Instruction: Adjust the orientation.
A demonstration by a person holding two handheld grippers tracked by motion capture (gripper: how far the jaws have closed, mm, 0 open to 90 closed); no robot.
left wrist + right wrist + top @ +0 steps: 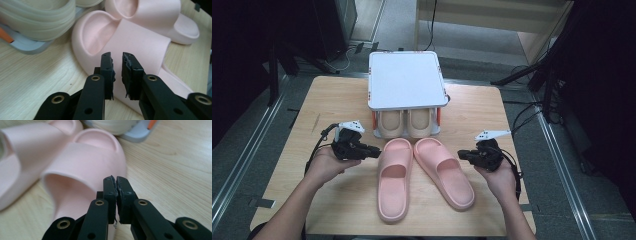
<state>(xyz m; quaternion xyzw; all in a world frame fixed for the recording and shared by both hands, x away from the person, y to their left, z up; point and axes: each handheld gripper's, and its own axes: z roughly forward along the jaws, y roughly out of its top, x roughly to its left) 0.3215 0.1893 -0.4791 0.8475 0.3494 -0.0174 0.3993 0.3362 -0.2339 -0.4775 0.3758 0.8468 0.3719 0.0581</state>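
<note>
Two pink foam slide sandals [422,175] side by side at frame centre; left gripper [374,150] slightly parted beside the left one, right gripper [460,155] pressed together, empty, beside the right one.

High view overhead, facing forward-down; both gripper views low, close, converging on the shared pink slippers [422,175].

- I can read no text, brand, number or sign anywhere here.
- My two tools, the pink slippers and the white rack all show plain, unmarked surfaces.
</note>
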